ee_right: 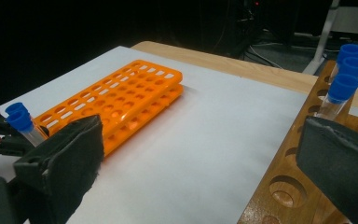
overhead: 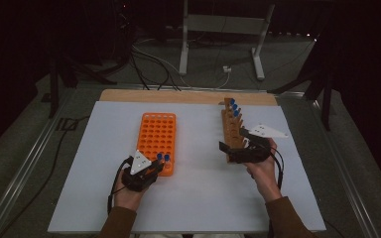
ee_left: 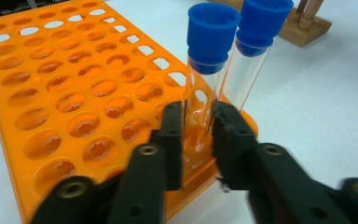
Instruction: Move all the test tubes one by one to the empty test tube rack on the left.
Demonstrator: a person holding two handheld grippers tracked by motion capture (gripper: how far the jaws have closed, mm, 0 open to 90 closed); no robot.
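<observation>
Blue-capped tube [ee_left: 204, 93] upright between left gripper [ee_left: 198, 140] jaws, in orange rack [ee_left: 74, 93].

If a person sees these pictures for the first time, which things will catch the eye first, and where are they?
The bright orange rack lies left of centre on the white table, with two blue-capped tubes in its near right corner. The left gripper has its fingers around the nearer tube. To the right stands a wooden rack with three more blue-capped tubes at its far end, and the right gripper hangs open beside it.
</observation>
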